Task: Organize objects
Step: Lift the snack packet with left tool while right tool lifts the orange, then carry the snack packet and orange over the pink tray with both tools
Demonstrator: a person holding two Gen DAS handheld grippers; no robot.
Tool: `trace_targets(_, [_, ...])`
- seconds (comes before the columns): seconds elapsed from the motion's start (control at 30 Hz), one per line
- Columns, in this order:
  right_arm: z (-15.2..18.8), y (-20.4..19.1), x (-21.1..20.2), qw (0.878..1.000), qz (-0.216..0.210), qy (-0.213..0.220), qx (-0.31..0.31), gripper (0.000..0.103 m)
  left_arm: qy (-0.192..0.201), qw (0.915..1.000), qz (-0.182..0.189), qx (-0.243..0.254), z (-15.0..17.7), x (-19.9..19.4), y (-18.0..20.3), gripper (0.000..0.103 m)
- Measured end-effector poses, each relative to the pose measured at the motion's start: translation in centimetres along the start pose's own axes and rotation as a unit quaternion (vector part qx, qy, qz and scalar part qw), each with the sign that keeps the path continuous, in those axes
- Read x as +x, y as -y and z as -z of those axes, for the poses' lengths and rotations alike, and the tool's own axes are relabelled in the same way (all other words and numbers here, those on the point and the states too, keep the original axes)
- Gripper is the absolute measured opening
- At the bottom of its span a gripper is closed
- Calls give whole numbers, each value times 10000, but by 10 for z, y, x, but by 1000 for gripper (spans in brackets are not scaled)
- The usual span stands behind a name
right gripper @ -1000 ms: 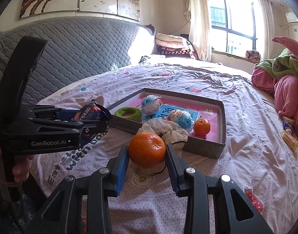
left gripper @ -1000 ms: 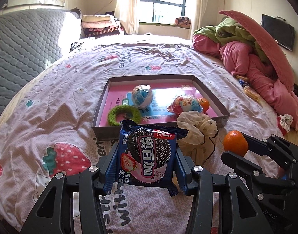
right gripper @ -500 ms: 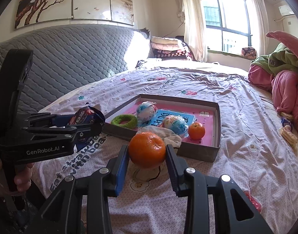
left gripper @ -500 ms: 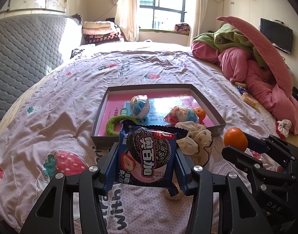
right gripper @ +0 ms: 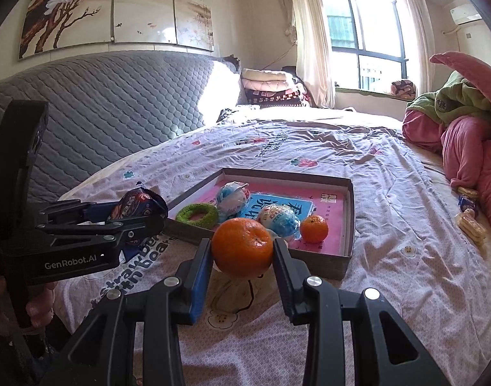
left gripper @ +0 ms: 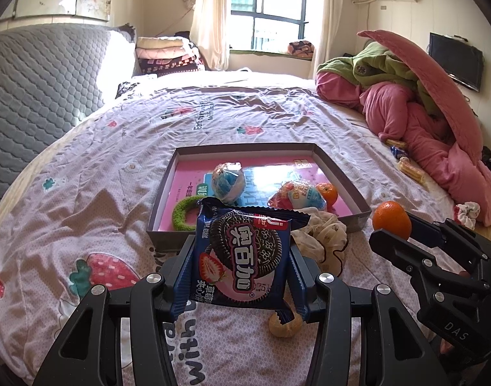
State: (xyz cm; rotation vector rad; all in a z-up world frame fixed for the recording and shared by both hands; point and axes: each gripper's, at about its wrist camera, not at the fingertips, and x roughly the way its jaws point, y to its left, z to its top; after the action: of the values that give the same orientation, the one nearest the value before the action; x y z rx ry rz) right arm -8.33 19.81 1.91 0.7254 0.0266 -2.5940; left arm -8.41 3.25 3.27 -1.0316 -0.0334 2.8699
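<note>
While both loads are held clear of the bed (left gripper: pixel 84 173), neither has reached the tray (left gripper: pixel 345 173), which sits at centre frame in both views. The left gripper (left gripper: pixel 242 267) has its fingers closed against the two side edges of the cookie pack (left gripper: pixel 244 251), holding it upright with its printed face toward the camera; an edge grip suits a flat, crushable packet, since it avoids pressing on the biscuits. The right gripper (right gripper: pixel 242 254) has its fingers closed on opposite sides of the orange (right gripper: pixel 242 247) at its widest part, which keeps a round fruit from rolling out. In the left view this orange (left gripper: pixel 392 219) appears at the right of the frame, near the tray's near right corner. Already in the tray are a green ring (left gripper: pixel 184 214), two wrapped balls (left gripper: pixel 227 182) and a second, smaller orange (left gripper: pixel 326 192), so the tray is judged to be the collection point. A crumpled cloth (left gripper: pixel 322 241) lies against the tray's near wall, and a small round snack (left gripper: pixel 284 325) lies on the bed below the pack; both appear unsorted. Free floor remains along the tray's far side and right edge. Each load should clear the near wall before release, and the cloth could snag a low approach.
</note>
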Motion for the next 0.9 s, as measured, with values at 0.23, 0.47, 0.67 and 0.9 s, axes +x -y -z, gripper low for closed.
trace_targets(0.23, [-9,3,3,9999,81,62,-41,38,68,10000,-44,-29,-7,6,-1,53])
trace_targets(0.47, [-22,17,5,9996,223,163,-12,38,91,9999,-13,-61,-19,17,0,53])
trace_targets(0.67, [-29,28,10,9993,327,157,75,38,121,9999,28,-61,-27,25,3,53])
trace_targets(0.9, [-35,32,14,9989,415,192,36,38,186,9998,42,-41,-37,32,8,53])
